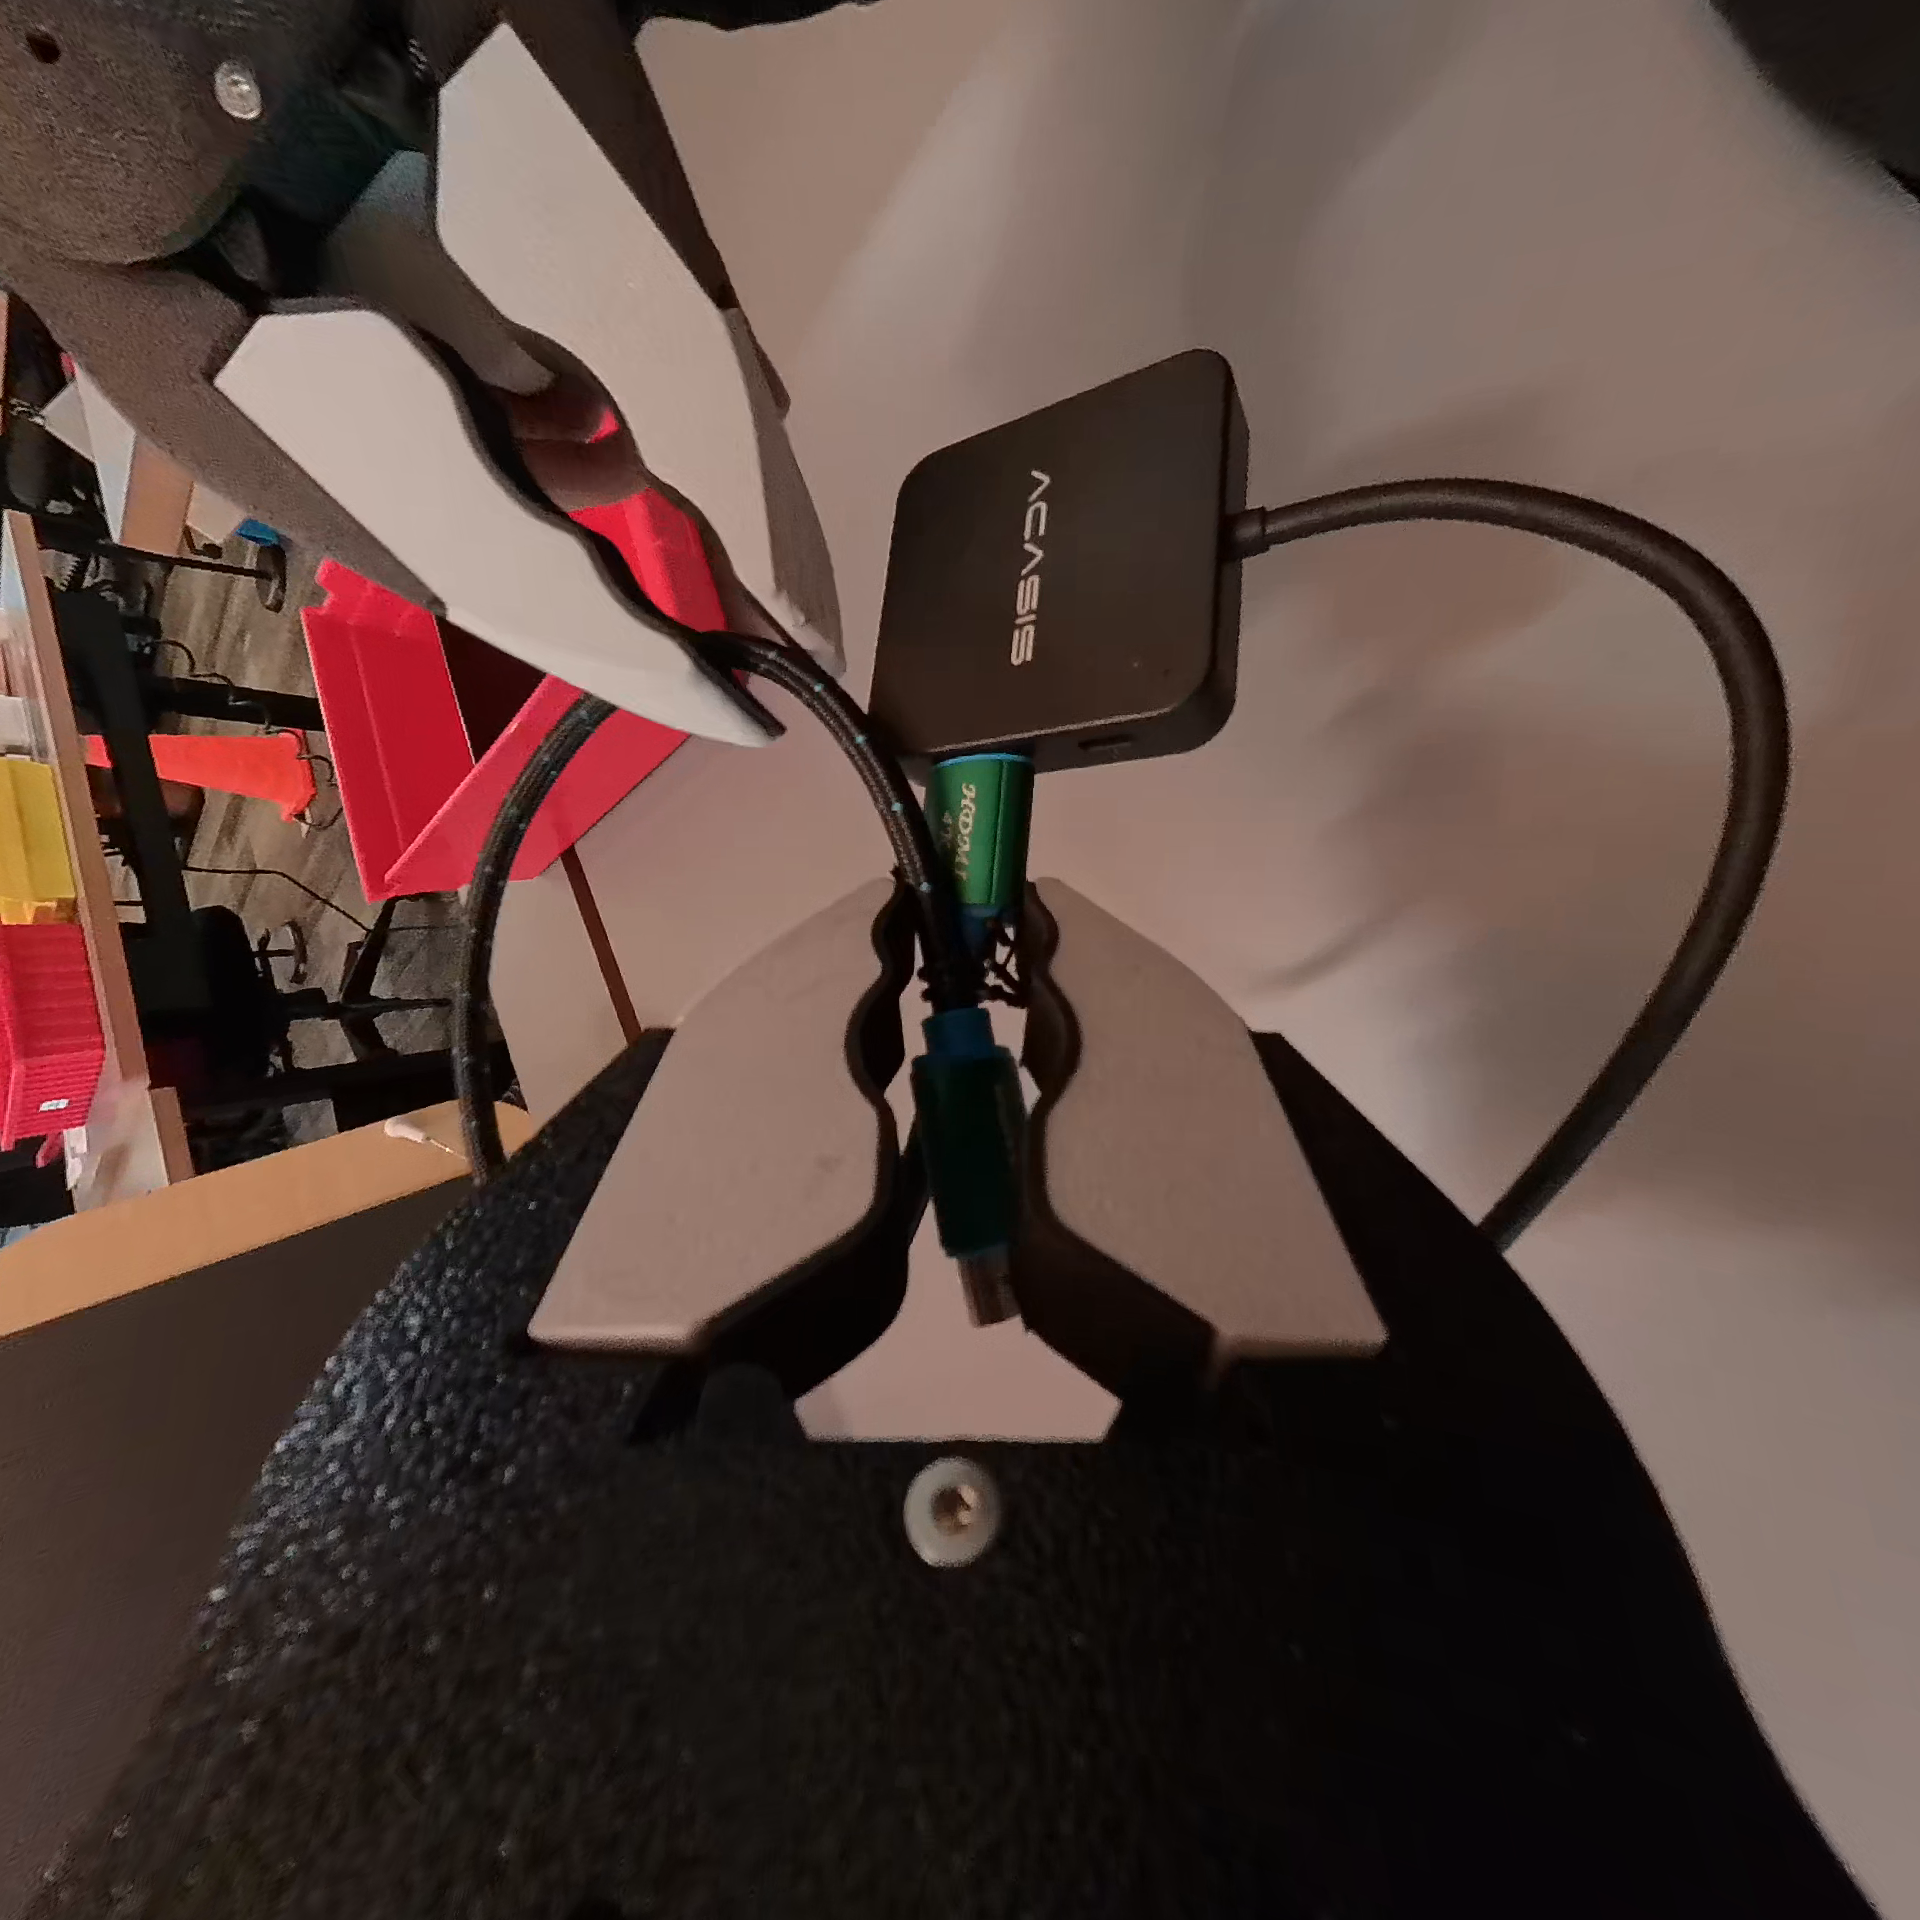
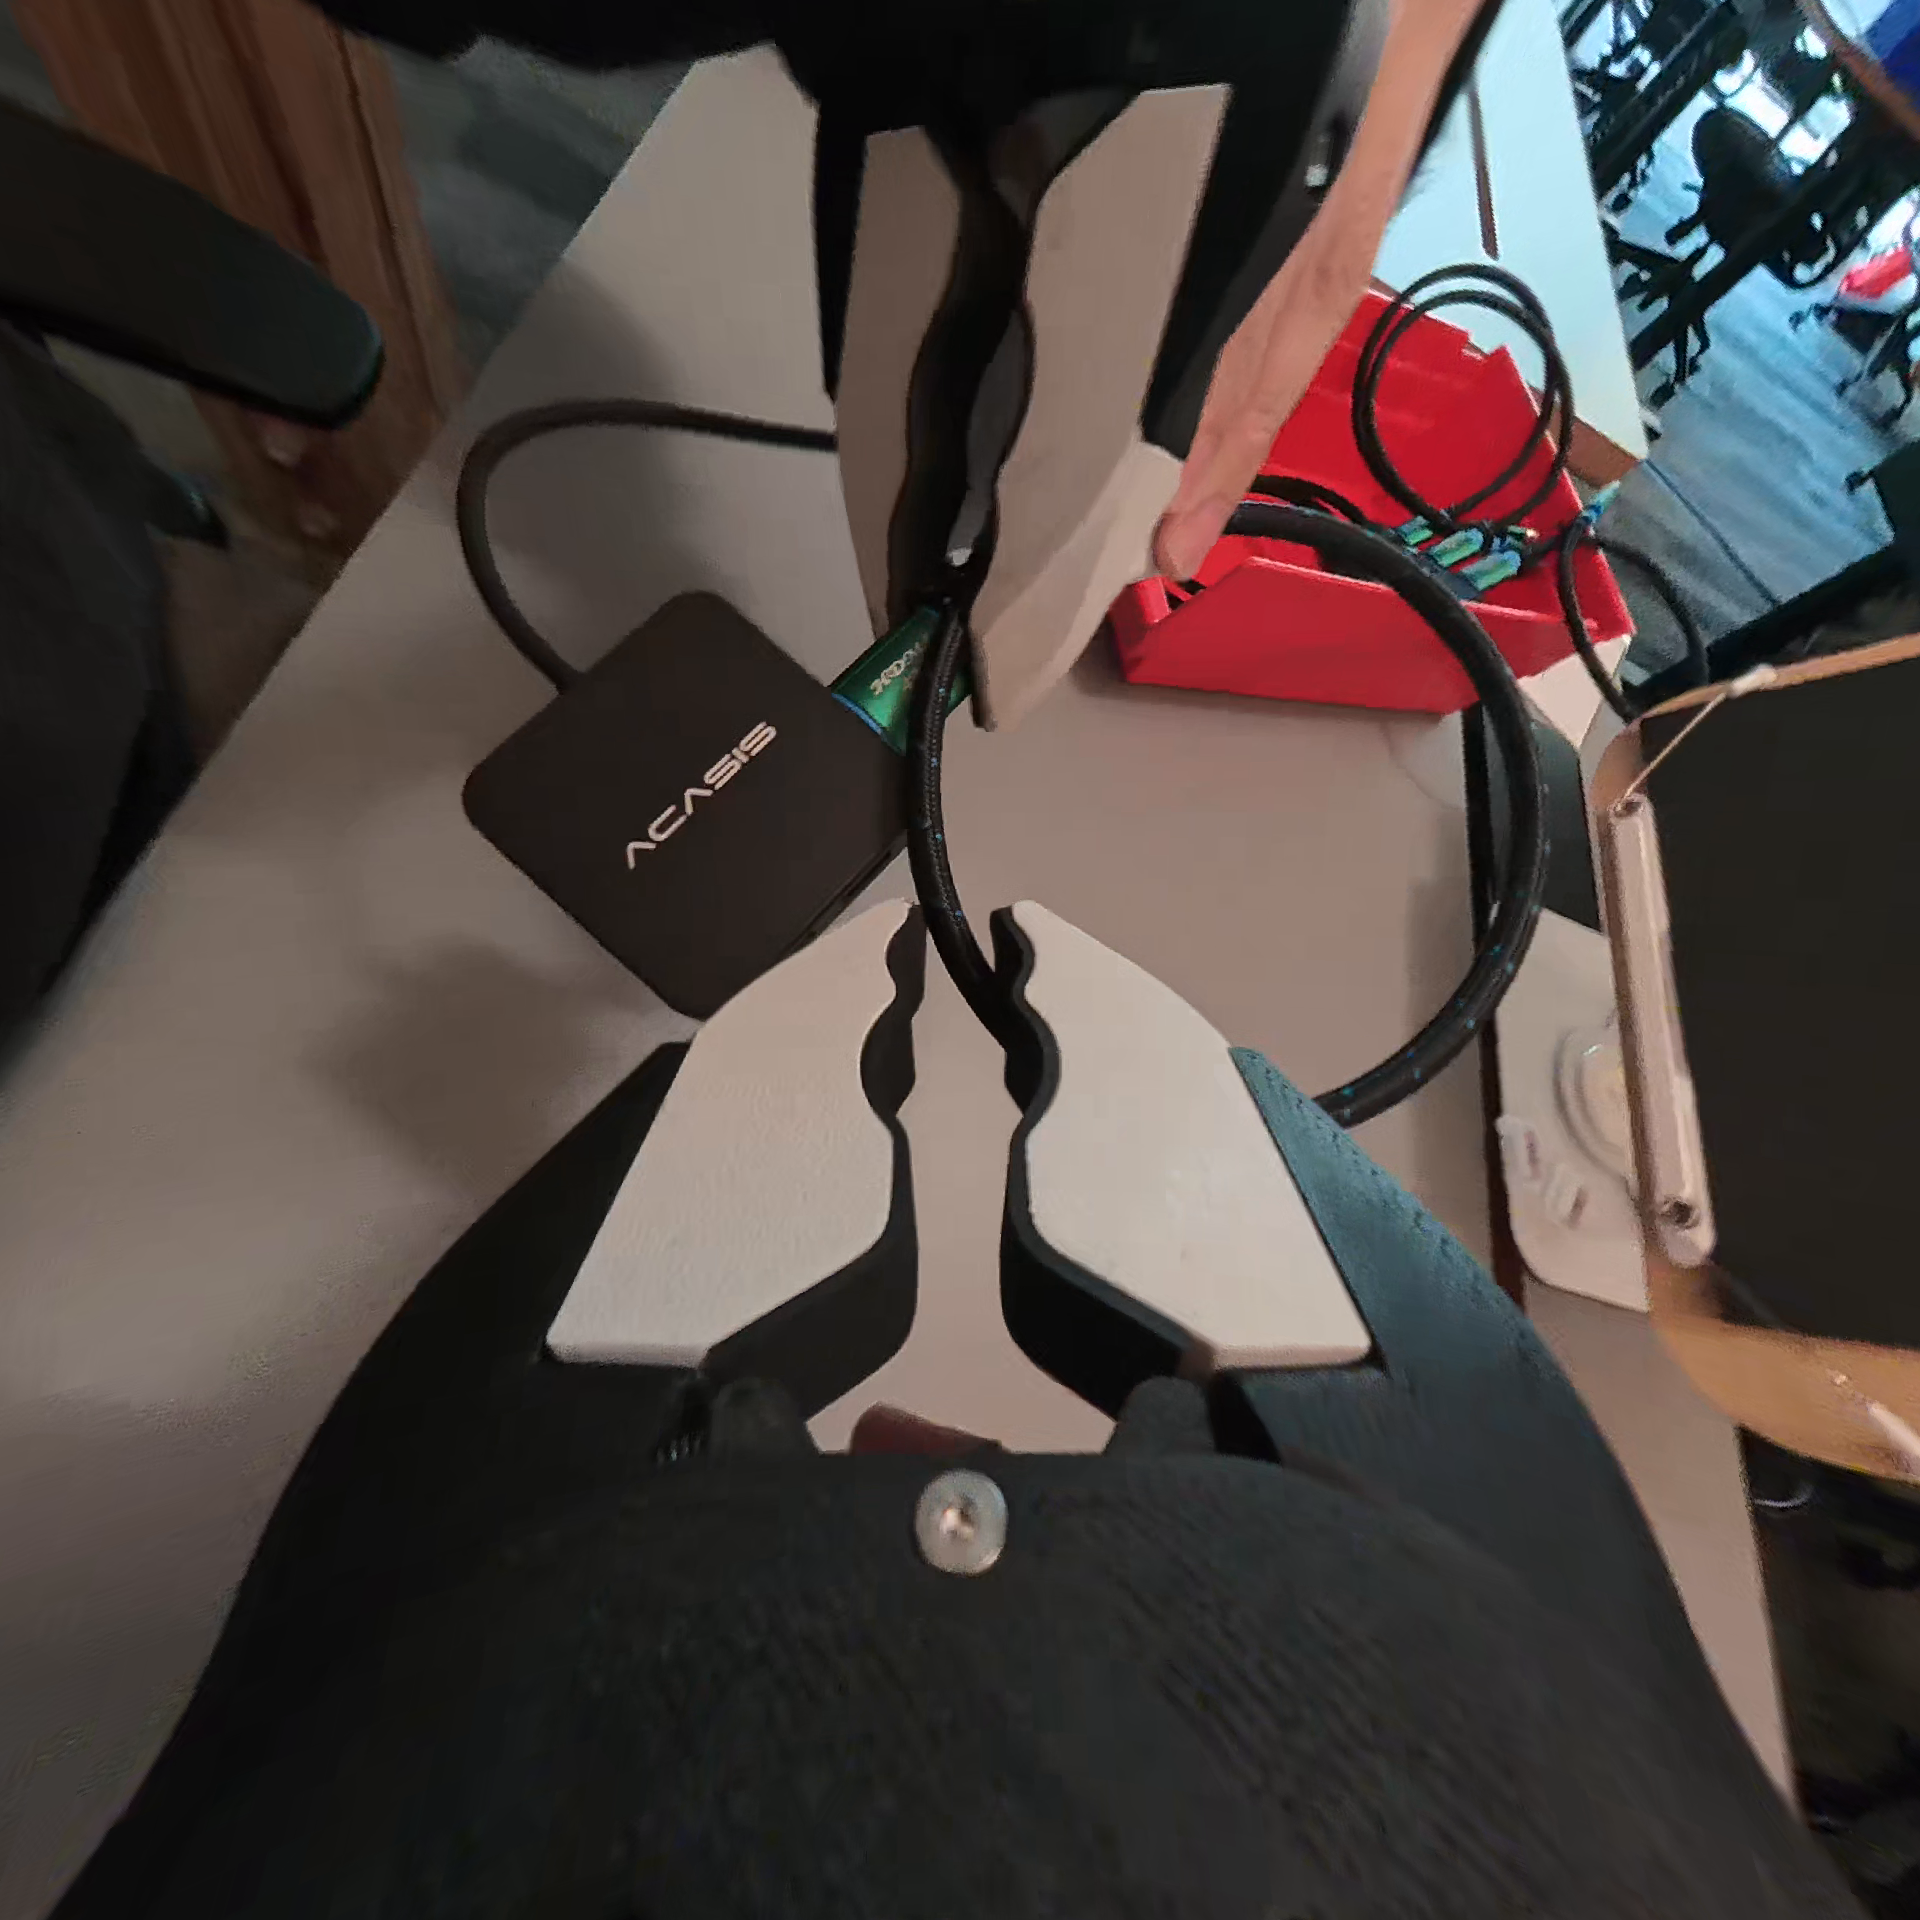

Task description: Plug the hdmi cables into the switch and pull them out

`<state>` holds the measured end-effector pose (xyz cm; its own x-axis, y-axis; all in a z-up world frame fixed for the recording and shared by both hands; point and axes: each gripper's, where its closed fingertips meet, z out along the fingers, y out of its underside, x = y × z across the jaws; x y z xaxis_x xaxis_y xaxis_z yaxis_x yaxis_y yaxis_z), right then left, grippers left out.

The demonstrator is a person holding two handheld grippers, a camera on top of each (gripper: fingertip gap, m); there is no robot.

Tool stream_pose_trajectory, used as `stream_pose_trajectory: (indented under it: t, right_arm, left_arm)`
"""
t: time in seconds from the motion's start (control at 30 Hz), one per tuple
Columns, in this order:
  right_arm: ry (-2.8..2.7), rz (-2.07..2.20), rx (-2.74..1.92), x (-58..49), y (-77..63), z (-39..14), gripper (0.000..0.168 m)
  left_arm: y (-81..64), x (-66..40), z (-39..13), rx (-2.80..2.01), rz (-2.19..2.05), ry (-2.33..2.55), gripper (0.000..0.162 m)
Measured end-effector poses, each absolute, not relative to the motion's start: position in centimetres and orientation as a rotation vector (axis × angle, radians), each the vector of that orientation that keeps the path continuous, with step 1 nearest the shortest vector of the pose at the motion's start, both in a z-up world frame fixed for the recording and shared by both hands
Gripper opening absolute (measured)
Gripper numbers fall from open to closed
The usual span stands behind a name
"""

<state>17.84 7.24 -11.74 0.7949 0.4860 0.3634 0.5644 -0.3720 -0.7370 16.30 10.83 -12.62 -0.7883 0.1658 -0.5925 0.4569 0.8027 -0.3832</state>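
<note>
Switch (image 1: 1060,561): black, flat on the surface (image 1: 1455,208), at 12 o'clock from the left gripper.
Plug (image 1: 977,831): green, seated in the switch's near edge.
Left gripper (image 1: 961,914): jaws narrow, clamped on the plug's rear and the cable.
Right gripper (image 2: 956,920): jaws narrow, closed around the cable (image 2: 935,831) loop.
Bin (image 2: 1351,613): red, at 1 o'clock in the right wrist view, holding spare cables.
</note>
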Motion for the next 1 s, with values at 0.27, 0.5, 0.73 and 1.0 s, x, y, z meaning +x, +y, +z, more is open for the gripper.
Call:
stream_pose_trajectory:
  t: [0.27,0.5,0.73,1.0]
  right_arm:
    - [-0.763,-0.261,-1.953,17.4,7.6,-10.4,0.007]
    - [-0.482,-0.564,-1.993,21.3,7.5,-10.5,0.007]
    - [0.048,-0.754,-1.879,26.1,5.4,-7.4,0.006]
    - [0.233,-0.808,-1.888,25.7,7.9,-8.6,0.006]
  left_arm:
    - [12.2,17.1,-11.2,0.195,-0.917,2.446,0.027]
    - [19.7,22.6,-5.6,-0.234,-0.611,2.051,0.049]
    - [22.2,19.3,-4.6,-0.972,-0.906,1.684,0.083]
    - [15.1,20.3,-11.9,-1.217,-0.894,1.715,0.097]
